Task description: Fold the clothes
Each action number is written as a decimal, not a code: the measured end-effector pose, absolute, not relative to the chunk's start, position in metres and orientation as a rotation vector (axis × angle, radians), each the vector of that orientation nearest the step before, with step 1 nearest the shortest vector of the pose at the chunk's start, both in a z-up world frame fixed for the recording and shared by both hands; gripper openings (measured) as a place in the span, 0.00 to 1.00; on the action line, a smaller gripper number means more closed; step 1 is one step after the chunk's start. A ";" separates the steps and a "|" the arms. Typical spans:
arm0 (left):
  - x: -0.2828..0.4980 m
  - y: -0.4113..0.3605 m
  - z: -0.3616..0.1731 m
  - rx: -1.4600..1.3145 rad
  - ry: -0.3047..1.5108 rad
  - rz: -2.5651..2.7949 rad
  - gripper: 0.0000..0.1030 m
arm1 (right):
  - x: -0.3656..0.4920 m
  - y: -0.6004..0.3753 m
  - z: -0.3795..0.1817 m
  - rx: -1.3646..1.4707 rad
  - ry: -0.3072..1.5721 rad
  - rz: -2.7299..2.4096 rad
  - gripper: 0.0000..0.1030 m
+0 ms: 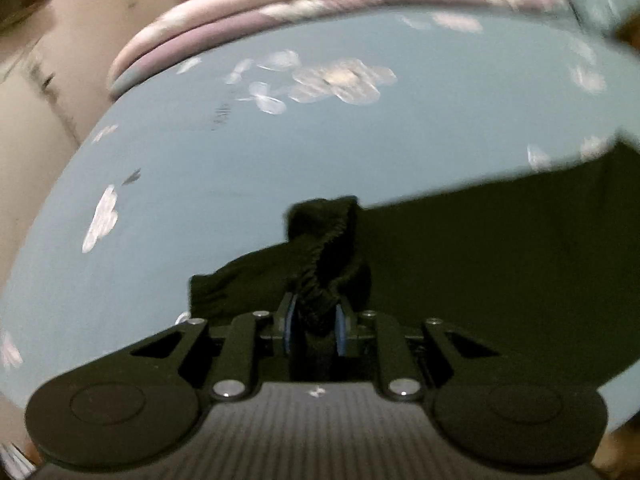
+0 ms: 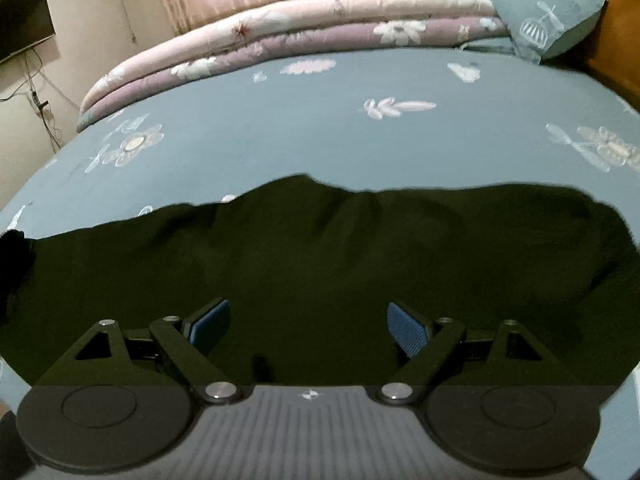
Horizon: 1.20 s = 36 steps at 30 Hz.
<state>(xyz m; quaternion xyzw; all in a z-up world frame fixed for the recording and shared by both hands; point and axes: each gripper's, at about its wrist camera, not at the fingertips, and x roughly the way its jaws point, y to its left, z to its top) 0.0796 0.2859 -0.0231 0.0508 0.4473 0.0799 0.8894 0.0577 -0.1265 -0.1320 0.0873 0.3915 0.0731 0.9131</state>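
A black garment (image 1: 500, 248) lies across a blue flowered bedsheet (image 1: 280, 152). My left gripper (image 1: 314, 320) is shut on a bunched, gathered edge of the garment (image 1: 324, 264), which stands up between the blue pads (image 1: 341, 330). In the right wrist view the same black garment (image 2: 320, 248) spreads wide over the sheet (image 2: 320, 128). My right gripper (image 2: 309, 326) hovers over it, open, its blue pads (image 2: 404, 330) far apart with nothing pinched between them.
A folded pink and purple quilt (image 2: 280, 36) lies along the far side of the bed, with a blue pillow (image 2: 548, 20) at its right end. A wooden headboard (image 2: 616, 52) stands at right, a wall-mounted screen (image 2: 24, 20) and dangling cables at left.
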 end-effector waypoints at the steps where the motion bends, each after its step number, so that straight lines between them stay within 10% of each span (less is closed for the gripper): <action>1: 0.078 0.296 -0.020 0.072 0.916 0.182 0.17 | 0.058 -0.125 -0.134 0.188 0.816 0.155 0.87; 12: 0.049 0.405 -0.062 -0.454 0.883 0.380 0.16 | 0.059 -0.110 -0.145 0.198 0.867 0.133 0.87; 21: 0.036 0.415 -0.074 -0.647 0.788 0.287 0.49 | 0.057 -0.099 -0.147 0.176 0.881 0.146 0.87; 26: 0.036 0.407 -0.080 -0.659 0.798 0.260 0.46 | 0.055 -0.094 -0.147 0.157 0.886 0.153 0.87; 28: 0.037 0.402 -0.082 -0.641 0.816 0.269 0.21 | 0.054 -0.093 -0.147 0.159 0.886 0.153 0.87; 36: 0.026 0.387 -0.054 -0.564 0.799 0.302 0.19 | 0.042 -0.072 -0.129 0.077 0.785 0.317 0.86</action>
